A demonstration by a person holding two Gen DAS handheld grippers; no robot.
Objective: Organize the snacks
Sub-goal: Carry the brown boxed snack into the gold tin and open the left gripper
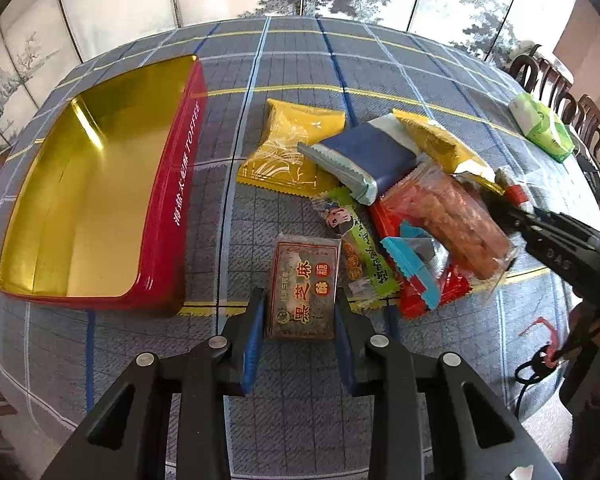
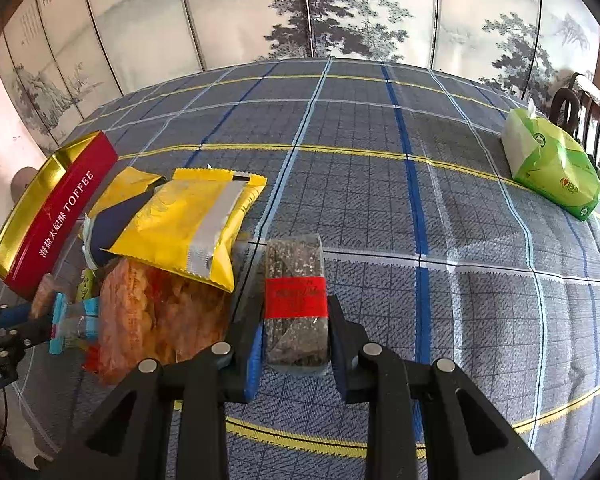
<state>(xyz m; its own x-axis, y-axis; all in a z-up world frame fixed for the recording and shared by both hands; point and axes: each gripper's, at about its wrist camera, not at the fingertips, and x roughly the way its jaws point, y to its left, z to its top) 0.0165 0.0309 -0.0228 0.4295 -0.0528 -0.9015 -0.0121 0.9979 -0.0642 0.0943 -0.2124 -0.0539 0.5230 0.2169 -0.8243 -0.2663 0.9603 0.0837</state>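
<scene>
A red toffee tin [image 1: 100, 196] with a gold inside stands open and empty at the left; it also shows in the right wrist view [image 2: 56, 208]. My left gripper [image 1: 300, 312] is shut on a brown sesame candy packet [image 1: 304, 280] near the table. My right gripper [image 2: 294, 320] is shut on a dark seaweed-like bar with a red label [image 2: 295, 296]. A pile of snacks lies between them: yellow packs [image 1: 292, 148], a navy pack [image 1: 364, 156], a green stick [image 1: 356, 248], an orange cracker bag [image 1: 456, 220], also in the right wrist view [image 2: 156, 312].
A green tissue pack [image 2: 552, 164] lies at the far right of the plaid tablecloth [image 2: 380, 200]. Dark wooden chairs [image 1: 556, 88] stand along the right edge. A painted folding screen [image 2: 300, 8] is behind the table. The right gripper's body [image 1: 560, 244] reaches in beside the pile.
</scene>
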